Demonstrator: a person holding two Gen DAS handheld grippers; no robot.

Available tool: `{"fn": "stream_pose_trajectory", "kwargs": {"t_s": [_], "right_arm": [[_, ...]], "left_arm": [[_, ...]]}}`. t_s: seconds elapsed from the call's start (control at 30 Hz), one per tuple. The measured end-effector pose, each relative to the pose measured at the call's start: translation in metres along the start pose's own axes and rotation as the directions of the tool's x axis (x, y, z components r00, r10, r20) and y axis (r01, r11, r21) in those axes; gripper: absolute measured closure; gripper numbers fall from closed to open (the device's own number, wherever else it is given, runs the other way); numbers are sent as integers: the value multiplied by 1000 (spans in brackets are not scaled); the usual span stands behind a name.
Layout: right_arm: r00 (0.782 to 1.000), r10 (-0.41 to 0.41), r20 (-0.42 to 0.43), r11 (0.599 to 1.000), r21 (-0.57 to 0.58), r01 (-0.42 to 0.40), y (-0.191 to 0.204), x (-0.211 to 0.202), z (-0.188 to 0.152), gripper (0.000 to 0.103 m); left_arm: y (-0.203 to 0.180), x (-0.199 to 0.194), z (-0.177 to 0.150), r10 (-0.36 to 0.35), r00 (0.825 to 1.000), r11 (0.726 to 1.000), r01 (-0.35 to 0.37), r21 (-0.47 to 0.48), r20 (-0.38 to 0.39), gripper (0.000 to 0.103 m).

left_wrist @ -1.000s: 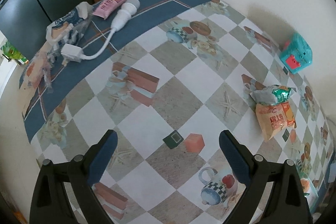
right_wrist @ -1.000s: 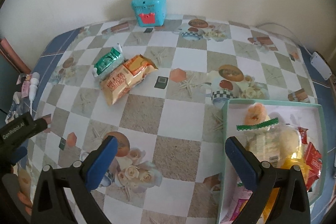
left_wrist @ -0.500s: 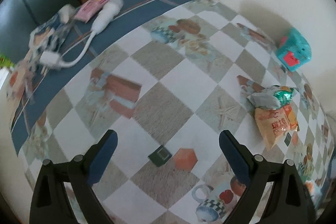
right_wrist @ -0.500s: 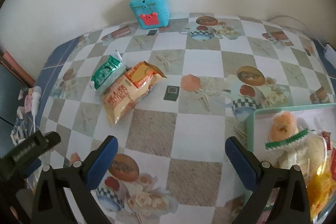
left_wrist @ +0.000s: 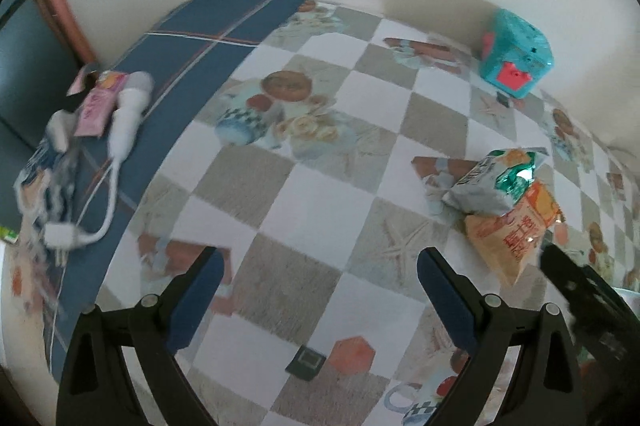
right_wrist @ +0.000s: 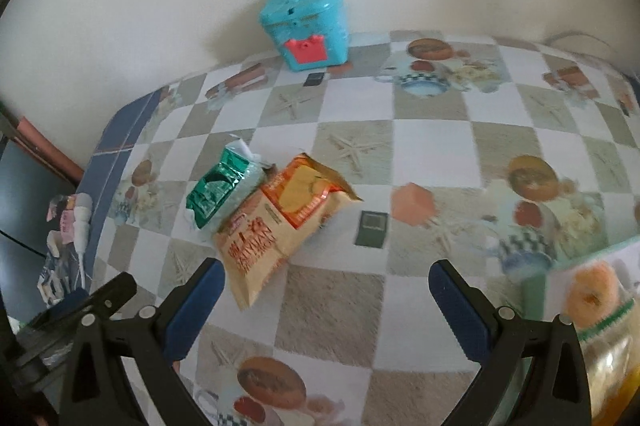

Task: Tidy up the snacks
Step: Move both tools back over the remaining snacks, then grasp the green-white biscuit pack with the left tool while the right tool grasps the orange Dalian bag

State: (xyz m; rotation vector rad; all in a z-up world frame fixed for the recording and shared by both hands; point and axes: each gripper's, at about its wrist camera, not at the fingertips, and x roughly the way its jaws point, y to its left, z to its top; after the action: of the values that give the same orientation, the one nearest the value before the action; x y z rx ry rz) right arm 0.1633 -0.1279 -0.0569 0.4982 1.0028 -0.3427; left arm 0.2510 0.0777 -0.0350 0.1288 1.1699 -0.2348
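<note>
Two snack bags sit together mid-surface – a green bag point(right_wrist: 218, 192) leaning on an orange bag point(right_wrist: 280, 222), touching, with the orange one's open end pointing toward the wall. Both claws hover above the checkered surface point(right_wrist: 432, 146) with nothing in them: the left claw point(left_wrist: 316, 290) is spread wide over bare tablecloth, and the right claw point(right_wrist: 324, 300) is spread too, its left finger point(right_wrist: 192, 306) just beside the orange bag's lower corner. Off to the right edge there's a tray point(right_wrist: 536, 286) with more snacks in it – a round orange pastry pack point(right_wrist: 592, 300) is about all I can make out, it's blurry. A teal box point(right_wrist: 308, 24) with a red front stands against the wall. Over on the blue border lie a white charger point(left_wrist: 128, 114) with its cable and a pink packet point(left_wrist: 100, 104).
</note>
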Motion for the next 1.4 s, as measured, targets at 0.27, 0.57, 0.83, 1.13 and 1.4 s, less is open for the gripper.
{"fn": "stream_pose_trajectory", "kwargs": {"t_s": [0.27, 0.57, 0.83, 1.13, 1.4], "right_arm": [[996, 80, -39, 996, 51, -78, 0, 21, 21, 0], [997, -6, -75, 1000, 12, 6, 14, 47, 29, 0], [999, -13, -42, 1000, 0, 13, 4, 43, 31, 17], [999, 29, -29, 999, 29, -28, -24, 31, 34, 44], [999, 15, -36, 997, 83, -12, -54, 19, 31, 46]], "left_arm": [[-3, -10, 23, -57, 993, 998, 55, 22, 100, 6], [-11, -6, 35, -114, 989, 993, 111, 43, 97, 6], [-29, -9, 41, -140, 984, 988, 131, 86, 111, 6], [-78, -1, 39, -175, 981, 965, 154, 213, 87, 6], [-105, 25, 31, -201, 979, 950, 187, 250, 31, 6]]}}
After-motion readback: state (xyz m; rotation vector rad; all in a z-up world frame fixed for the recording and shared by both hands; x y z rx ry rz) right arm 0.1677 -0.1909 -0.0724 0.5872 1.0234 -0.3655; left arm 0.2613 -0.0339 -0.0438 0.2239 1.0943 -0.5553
